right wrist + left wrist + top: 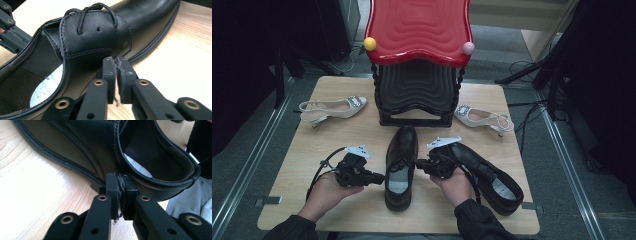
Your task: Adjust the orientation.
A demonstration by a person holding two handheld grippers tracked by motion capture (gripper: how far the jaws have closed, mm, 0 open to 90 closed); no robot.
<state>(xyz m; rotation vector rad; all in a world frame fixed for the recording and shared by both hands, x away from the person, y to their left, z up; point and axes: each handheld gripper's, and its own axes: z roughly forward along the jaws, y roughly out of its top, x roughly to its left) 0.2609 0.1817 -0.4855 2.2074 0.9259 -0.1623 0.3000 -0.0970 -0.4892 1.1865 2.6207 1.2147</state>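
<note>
Light wood tabletop (337, 145), dim room around it. Black lace-up shoe (401, 167) sits centre frame, toe pointing up-frame at the red-topped stand (419, 30). Left claw (377, 177) at the shoe's left side, right claw (422, 165) at its right side, both at mid-shoe. Each claw's jaws are nearly together, pads almost meeting, nothing between them; tips just beside the leather. Second black shoe (492, 177) lower right. White slingback heels at left (332, 108) and right (484, 119).

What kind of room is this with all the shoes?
Probably a recording lab, not a home: a small wooden table with shoes and a red shoe rack, with dark stands and cables around it.
</note>
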